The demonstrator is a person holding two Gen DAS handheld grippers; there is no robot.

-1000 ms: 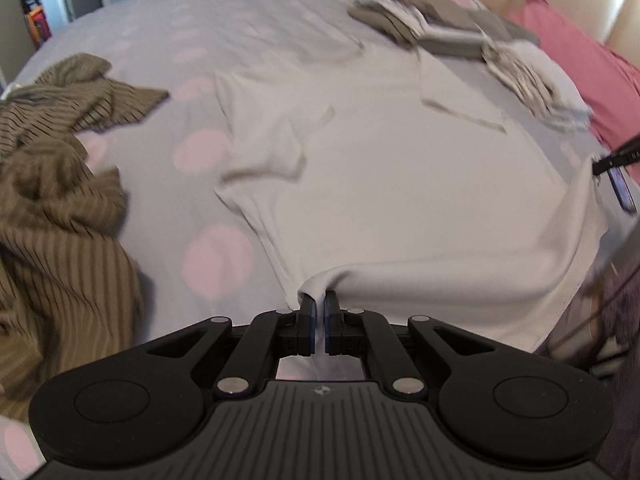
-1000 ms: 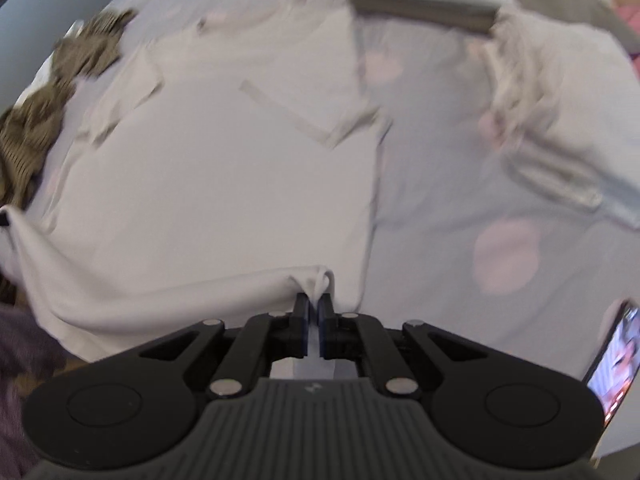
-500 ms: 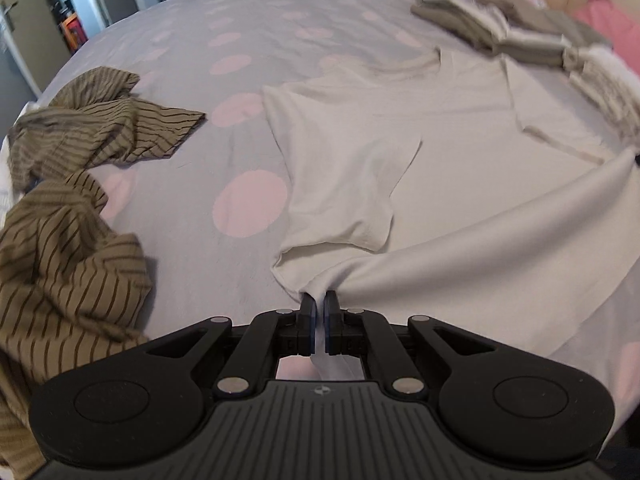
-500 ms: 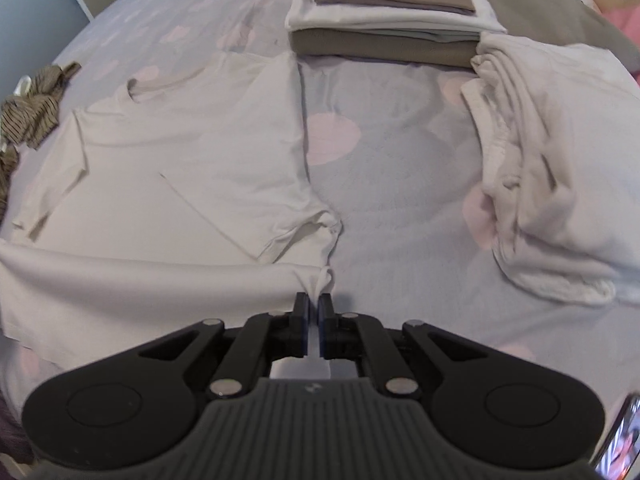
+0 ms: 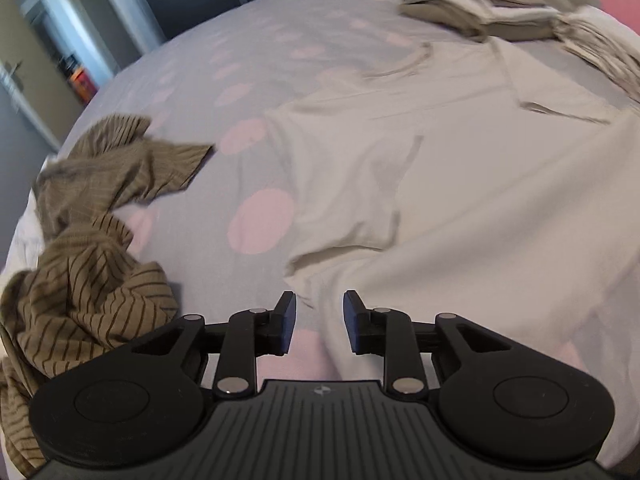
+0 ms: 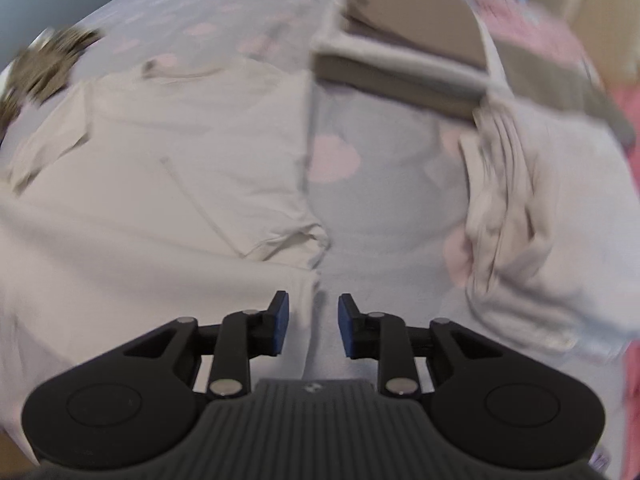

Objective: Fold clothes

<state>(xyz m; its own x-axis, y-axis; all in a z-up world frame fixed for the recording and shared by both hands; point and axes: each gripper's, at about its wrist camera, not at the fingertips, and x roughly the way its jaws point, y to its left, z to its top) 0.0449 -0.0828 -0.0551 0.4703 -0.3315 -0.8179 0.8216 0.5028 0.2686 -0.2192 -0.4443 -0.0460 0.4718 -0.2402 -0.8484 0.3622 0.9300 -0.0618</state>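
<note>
Cream cotton T-shirt (image 5: 460, 216) lies on the bed (image 5: 208, 184), sleeves folded in. I've just let go: left gripper (image 5: 319, 322) and right gripper (image 6: 308, 325) fingers have been opening and stand partly apart, each hem corner loose between them. Bottom fold comes next, I judge.

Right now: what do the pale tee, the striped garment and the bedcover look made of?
Pale tee: soft matte knit, probably cotton jersey; it drapes in smooth limp folds.
Striped garment: olive ribbed knit with thin dark stripes, matte; it bunches thickly.
Bedcover: smooth woven cloth, grey with pink dots, likely cotton; the fibre can't be confirmed.
</note>
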